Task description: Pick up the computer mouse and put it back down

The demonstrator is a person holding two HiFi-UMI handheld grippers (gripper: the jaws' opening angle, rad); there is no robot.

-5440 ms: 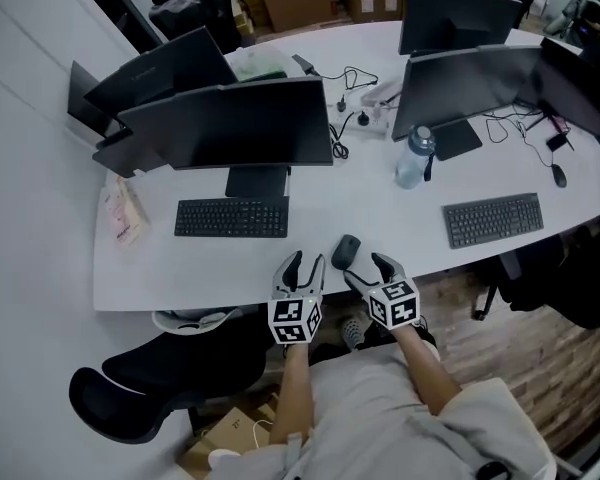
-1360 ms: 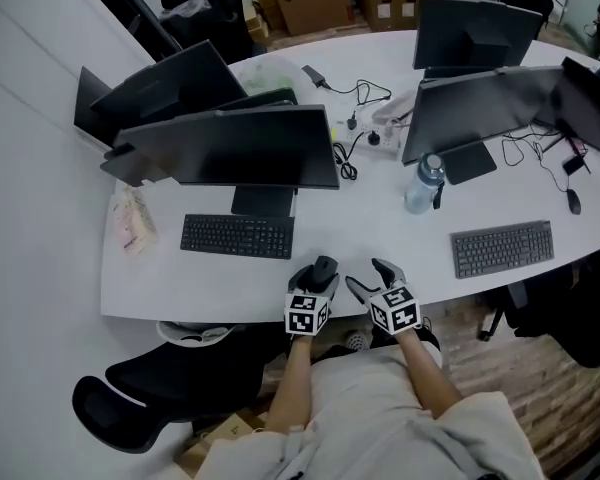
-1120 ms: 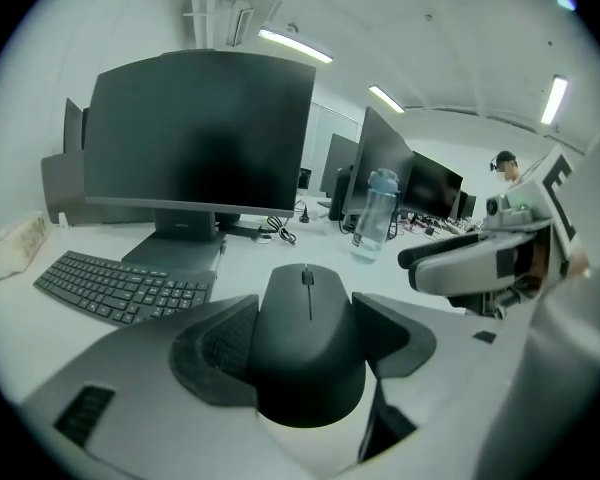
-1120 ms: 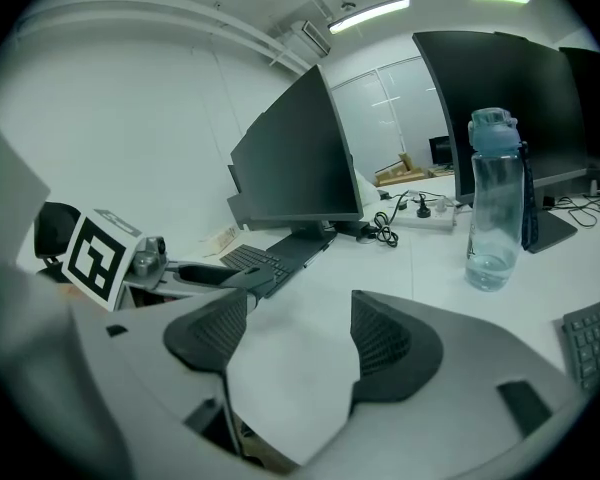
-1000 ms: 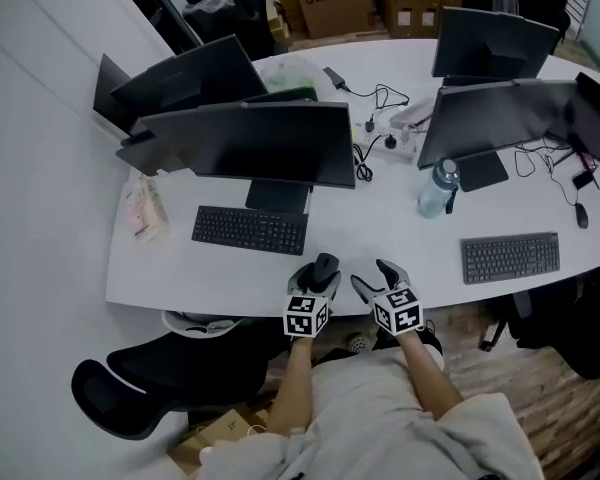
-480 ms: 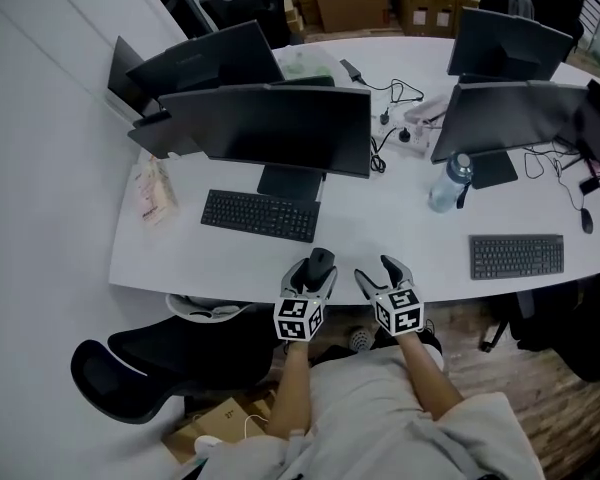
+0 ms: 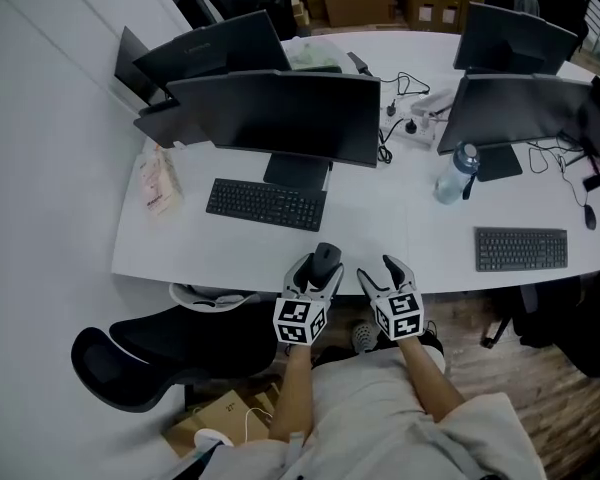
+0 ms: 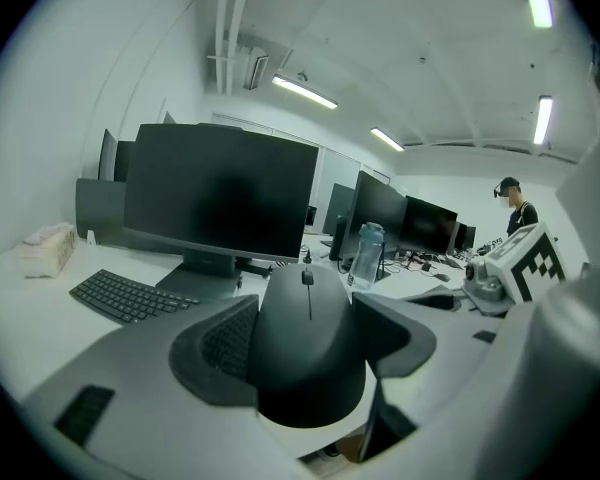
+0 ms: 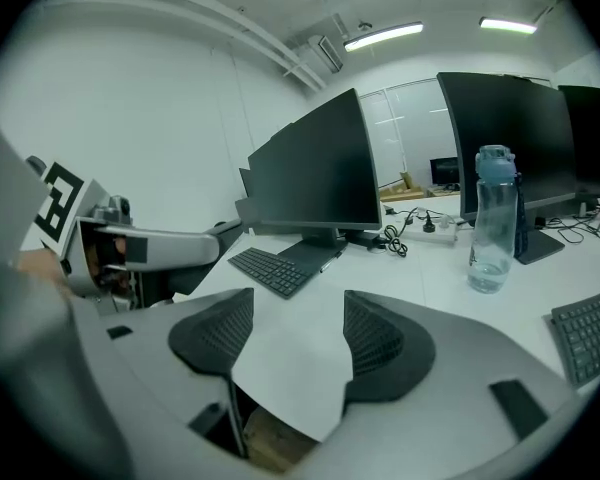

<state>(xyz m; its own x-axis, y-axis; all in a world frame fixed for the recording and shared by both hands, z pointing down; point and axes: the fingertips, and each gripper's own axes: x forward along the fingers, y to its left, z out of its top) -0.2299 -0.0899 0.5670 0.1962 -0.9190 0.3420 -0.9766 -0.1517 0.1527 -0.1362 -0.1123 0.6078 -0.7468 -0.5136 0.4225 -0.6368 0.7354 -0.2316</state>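
Left tool (image 7: 318,268) is clamped on the black computer mouse (image 7: 326,259): in the left gripper view the two dark pads press against the mouse's flanks, and the mouse (image 8: 308,348) fills the gap of that tool (image 8: 308,330) with its scroll wheel facing away from the camera. The mouse appears to be carried in the air just over the front edge of the white bench (image 7: 210,258), not resting on it, since pale bench top and a slice of floor show beneath it in the left gripper view. Right tool (image 7: 380,273) hovers just beside the left one, also at the bench's front edge; its jaws stand apart and are closing, with nothing between them but bare bench (image 9: 290,368) in the right gripper view. Farther back on the bench stand a wide monitor (image 7: 280,118) with a black keyboard (image 7: 266,204) in front of it, a water bottle (image 7: 452,173) to the right and a second keyboard (image 7: 520,249) well apart from the tools. By my reading the first half of the task, picking the mouse up, is done. What is left is to lower it onto open bench in front of the keyboard, release the left tool's hold and draw the tool clear.
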